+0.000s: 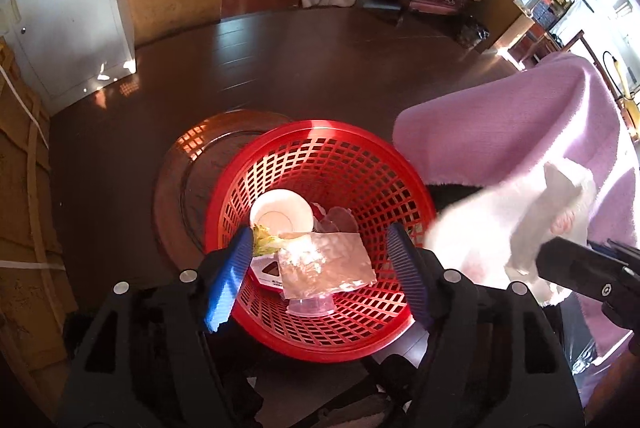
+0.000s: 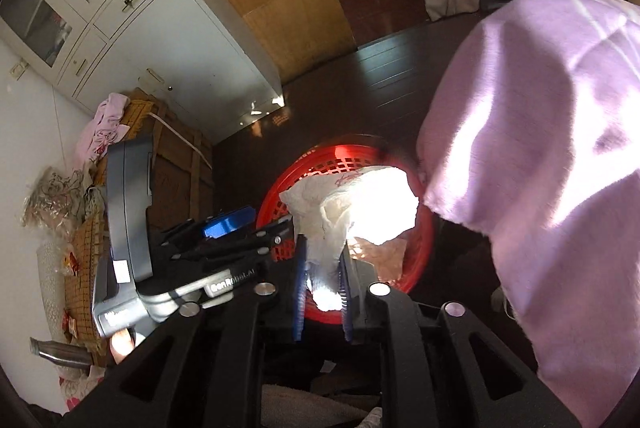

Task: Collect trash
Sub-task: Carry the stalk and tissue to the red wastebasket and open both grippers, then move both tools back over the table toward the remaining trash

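Observation:
A red mesh basket (image 1: 320, 132) stands on the dark table (image 1: 280, 68). Inside it lie a white paper bowl (image 1: 282, 214), a lettuce scrap (image 1: 266, 242), a crumpled foil sheet (image 1: 328, 264) and a clear plastic cup (image 1: 312, 306). Just above the basket's near side hangs my left gripper (image 1: 320, 232), open, with nothing between its blue pads. My right gripper (image 2: 322, 252) is shut on a white tissue (image 2: 360, 204), which hangs over the basket's (image 2: 320, 160) right rim. In the left wrist view the same tissue (image 1: 500, 228) comes in from the right.
A pink cloth (image 1: 540, 116) drapes over something tall right of the basket, close to the right gripper. A round wooden turntable (image 1: 180, 180) lies under the basket. Wooden crates (image 1: 20, 188) and a white cabinet (image 1: 60, 28) stand left of the table.

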`<state>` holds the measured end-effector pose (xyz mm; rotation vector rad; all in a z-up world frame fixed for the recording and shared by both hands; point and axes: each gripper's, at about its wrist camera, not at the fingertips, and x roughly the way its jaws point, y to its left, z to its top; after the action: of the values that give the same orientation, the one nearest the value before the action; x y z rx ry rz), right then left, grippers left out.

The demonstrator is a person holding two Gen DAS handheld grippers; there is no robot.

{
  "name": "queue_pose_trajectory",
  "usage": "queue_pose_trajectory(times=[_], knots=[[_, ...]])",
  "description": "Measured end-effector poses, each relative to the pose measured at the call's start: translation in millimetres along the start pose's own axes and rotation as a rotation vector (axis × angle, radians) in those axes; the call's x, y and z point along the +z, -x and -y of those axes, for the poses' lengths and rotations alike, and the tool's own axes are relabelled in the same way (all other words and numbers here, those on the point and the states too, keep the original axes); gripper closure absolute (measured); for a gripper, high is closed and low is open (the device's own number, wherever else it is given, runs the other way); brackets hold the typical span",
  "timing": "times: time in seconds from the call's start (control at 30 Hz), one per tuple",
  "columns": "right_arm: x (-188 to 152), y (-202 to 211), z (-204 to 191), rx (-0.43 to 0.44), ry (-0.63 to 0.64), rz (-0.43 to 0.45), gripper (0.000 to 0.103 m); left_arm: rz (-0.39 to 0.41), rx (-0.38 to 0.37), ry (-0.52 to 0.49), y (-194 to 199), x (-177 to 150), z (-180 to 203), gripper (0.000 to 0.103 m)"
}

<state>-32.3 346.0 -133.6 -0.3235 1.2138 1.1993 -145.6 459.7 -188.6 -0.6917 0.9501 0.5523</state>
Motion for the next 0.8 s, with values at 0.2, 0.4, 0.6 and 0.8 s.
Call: queue_pose_trajectory(times=[0.2, 0.4, 0.6, 0.8], knots=[[-5.4, 4.9, 3.2, 0.004, -0.021, 0.031, 0.068, 0.013, -0.002, 0.005, 3.2, 1.8, -1.3, 0.032], [-12.7, 18.0, 11.0, 0.006, -0.036, 0.056, 0.068, 0.025, 0.005, -0.009, 7.2, 0.8, 3.8, 0.032], [-17.7, 29.1, 11.7, 0.005, -0.054, 0.089, 0.065, 0.052, 0.019, -0.043, 17.1, -3.6, 18.1, 0.032], [-29.4, 53.2, 19.0, -0.021, -0.06, 0.142, 0.06, 0.095, 0.046, -0.105, 32.1, -6.8, 40.8, 0.032]])
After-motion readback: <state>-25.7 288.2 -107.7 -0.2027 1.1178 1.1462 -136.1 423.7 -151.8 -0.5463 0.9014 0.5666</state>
